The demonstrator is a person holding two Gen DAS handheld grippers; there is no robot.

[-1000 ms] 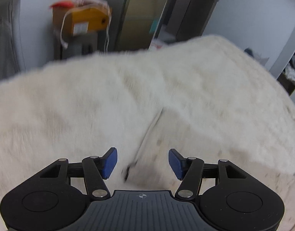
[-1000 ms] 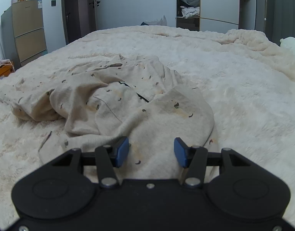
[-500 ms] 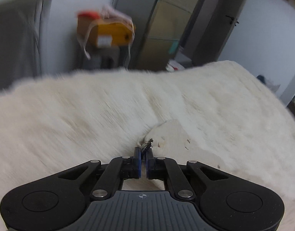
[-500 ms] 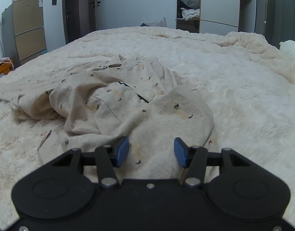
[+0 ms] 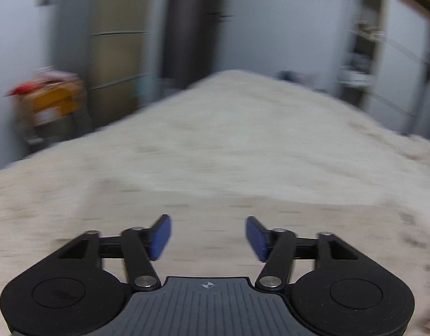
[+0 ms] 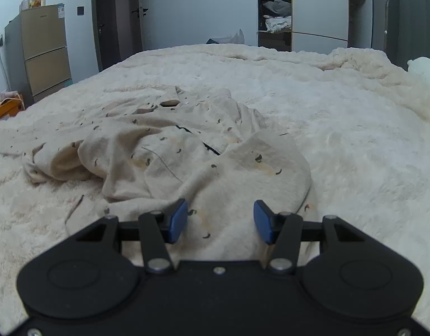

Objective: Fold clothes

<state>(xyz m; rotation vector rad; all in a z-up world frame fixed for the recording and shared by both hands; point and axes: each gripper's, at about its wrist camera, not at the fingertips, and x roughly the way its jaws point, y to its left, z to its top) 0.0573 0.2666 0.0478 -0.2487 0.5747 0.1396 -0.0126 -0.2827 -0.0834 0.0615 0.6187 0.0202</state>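
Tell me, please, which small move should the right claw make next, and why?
Probably ease the right claw down and shut it on the near hem of the crumpled garment. The claw is open and empty just above that edge, and the garment lies bunched on the bed blanket, not yet spread.

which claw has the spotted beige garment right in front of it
The right claw: the crumpled beige spotted garment lies between its open pads. The left claw's view is too blurred to tell.

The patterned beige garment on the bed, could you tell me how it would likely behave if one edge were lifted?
The garment lies crumpled in soft folds, so it would probably hang limp and sag. It looks like thin cloth, so likely light. The fluffy blanket under it may drag at it a little rather than let it slide.
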